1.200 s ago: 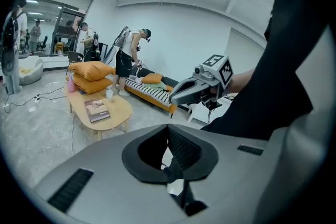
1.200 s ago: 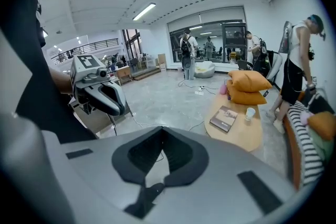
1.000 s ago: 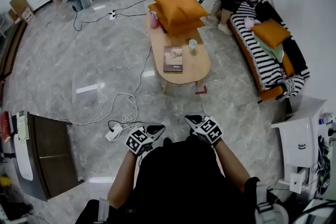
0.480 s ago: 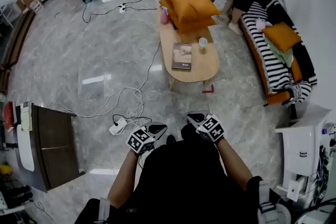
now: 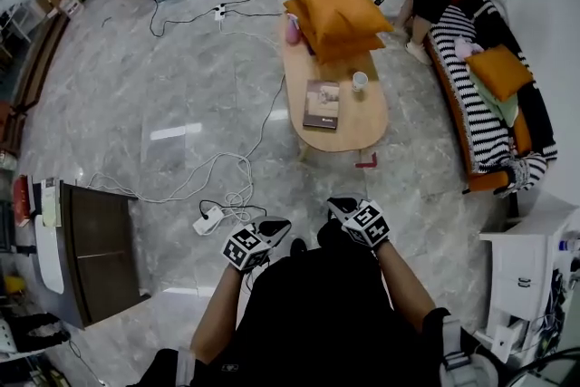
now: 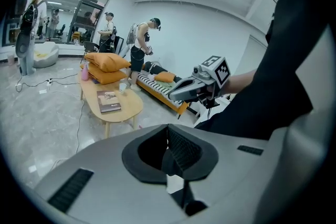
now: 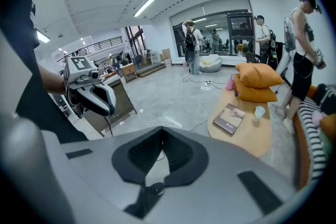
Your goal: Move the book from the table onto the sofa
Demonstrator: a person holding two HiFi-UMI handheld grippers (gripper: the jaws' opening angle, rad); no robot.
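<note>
Two grippers low before the torso, left gripper [image 5: 272, 225] and right gripper [image 5: 340, 206], each with jaws pressed together on nothing. Book [image 5: 322, 104] flat on the table [image 5: 365, 128] near a cup [image 5: 360, 81], well apart from both. Striped sofa [image 5: 482, 131] beside the table.

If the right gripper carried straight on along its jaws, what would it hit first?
Probably the marble floor, near the white cable, short of the table. The right gripper is shut, empty and angled downward; depth is hard to judge.
</note>
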